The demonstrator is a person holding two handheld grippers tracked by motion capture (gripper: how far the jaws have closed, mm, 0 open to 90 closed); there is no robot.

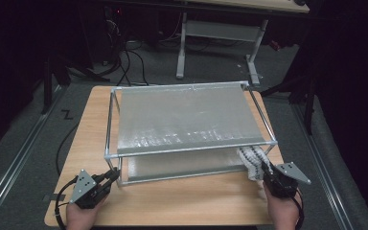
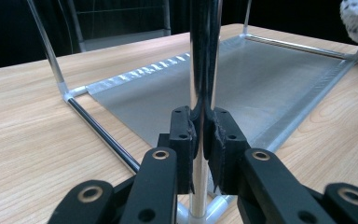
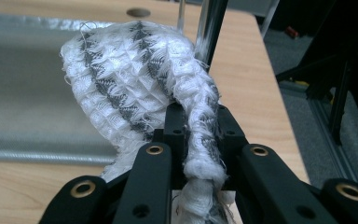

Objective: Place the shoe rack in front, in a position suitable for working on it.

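Left claw (image 1: 109,178) grips my rack's (image 1: 191,120) near-left chrome post on the wooden worktop (image 1: 172,201); right claw (image 1: 267,176) holds a cloth (image 1: 253,160) at its near-right corner. Closer, black jaws pinch the shiny round post (image 2: 200,93). Right: jaws squeeze the waffle-knit white, grey-striped cloth (image 3: 135,88)

This looks like a lab or test room set up for recordings, dim, with grey carpet (image 1: 24,143) on the floor. A small wooden table (image 1: 182,201) stands between metal rails (image 1: 17,160) laid on the floor, black cables (image 1: 129,67) run across the carpet, and a height-adjustable desk (image 1: 215,36) with white legs stands behind. Dark stands (image 1: 48,81) at both sides and a red light (image 1: 119,10) on equipment at the back add to that
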